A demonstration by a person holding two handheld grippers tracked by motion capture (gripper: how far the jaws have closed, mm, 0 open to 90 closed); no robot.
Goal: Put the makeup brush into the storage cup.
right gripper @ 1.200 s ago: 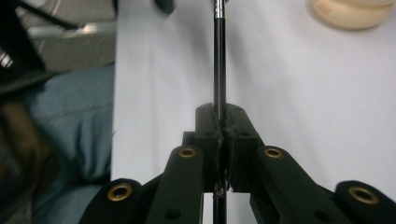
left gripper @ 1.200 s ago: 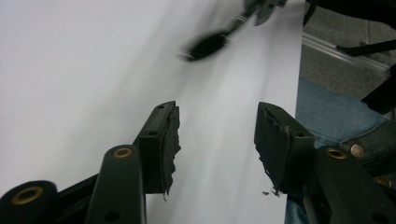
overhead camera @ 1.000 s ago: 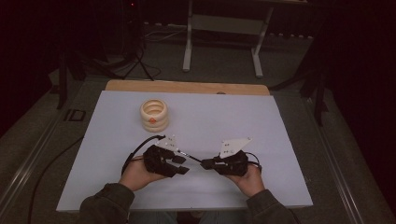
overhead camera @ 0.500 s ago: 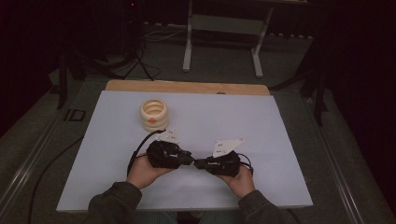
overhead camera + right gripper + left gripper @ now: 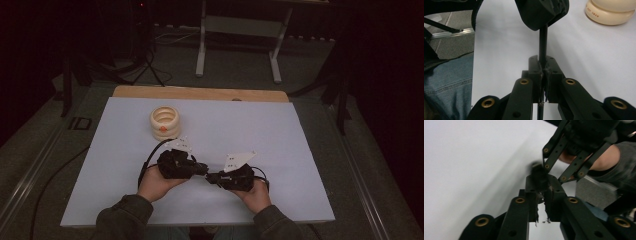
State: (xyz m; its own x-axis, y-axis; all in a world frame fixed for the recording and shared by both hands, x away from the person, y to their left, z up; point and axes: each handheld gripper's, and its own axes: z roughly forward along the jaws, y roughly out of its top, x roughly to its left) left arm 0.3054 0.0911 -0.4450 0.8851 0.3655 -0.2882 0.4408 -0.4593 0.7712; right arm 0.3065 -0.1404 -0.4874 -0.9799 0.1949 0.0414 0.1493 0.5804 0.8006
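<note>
Near the table's front edge my two hands hold the grippers tip to tip. A thin black rod [image 5: 543, 42] runs from my right gripper [image 5: 543, 65], which is shut on it, up to the dark body of the other gripper. In the left gripper view my left gripper [image 5: 541, 183] has just been closing, and its pads now press on a blurred dark end of the rod [image 5: 537, 173]. From above, the left gripper [image 5: 201, 170] and the right gripper [image 5: 212, 177] meet at the middle.
A cream stack of rings [image 5: 165, 122] with an orange spot stands on the white table top [image 5: 300, 150] behind the left hand, and the right gripper view has the stack [image 5: 610, 11] at its top right. A wooden board [image 5: 200, 93] edges the far side.
Both hands have drawn closer together and the grippers have turned to face each other. The left jaws have closed.
</note>
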